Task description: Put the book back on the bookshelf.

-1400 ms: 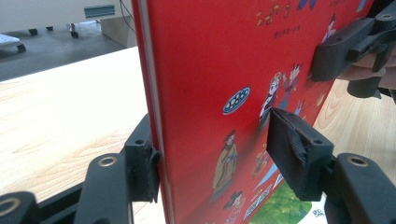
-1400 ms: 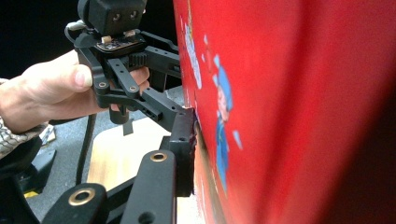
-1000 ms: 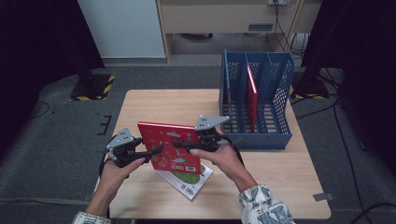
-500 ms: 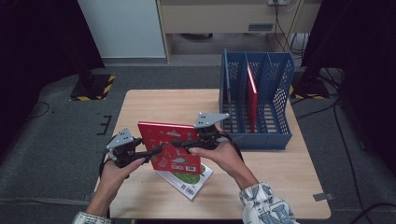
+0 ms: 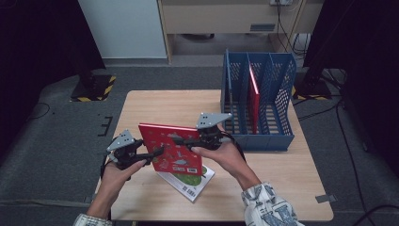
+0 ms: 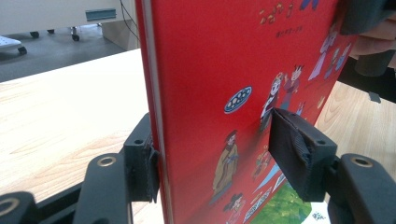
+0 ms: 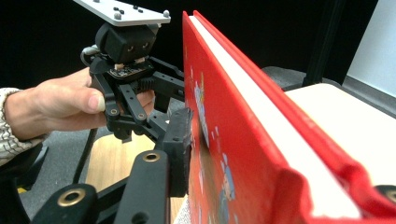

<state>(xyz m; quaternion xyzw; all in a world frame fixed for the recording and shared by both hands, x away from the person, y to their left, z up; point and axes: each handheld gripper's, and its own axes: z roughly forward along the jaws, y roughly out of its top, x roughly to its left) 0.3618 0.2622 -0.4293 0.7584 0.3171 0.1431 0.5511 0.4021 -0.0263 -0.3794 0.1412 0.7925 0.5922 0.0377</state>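
- Red book (image 5: 170, 148) upright, clear of the table (image 5: 155, 106), pinched between the left gripper (image 5: 155, 153) and the right gripper (image 5: 181, 140).
- Left gripper: clamped across the spine-side edge; one pad (image 6: 294, 149) flat on the picture cover, the other behind the back board.
- Right gripper: jaws just been closing, book between them; near pad (image 7: 180, 149) now pressed on the cover beside the top edge, far jaw hidden behind the boards. Reads as grasping.
- Under both grippers: second book (image 5: 188, 183) flat on the table.
- Beyond the right gripper: blue file rack (image 5: 259, 136), another red volume (image 5: 254, 96) standing in its middle slot.
- Handling, by judgement: hardcover, stiff boards, no sag; moderate weight; glossy cover likely slick against the pads.
- Best hold: well in from the edge, pads square on both boards, near the spine so the covers stay closed.
- Risk: swing or slip if held by one gripper at a corner.
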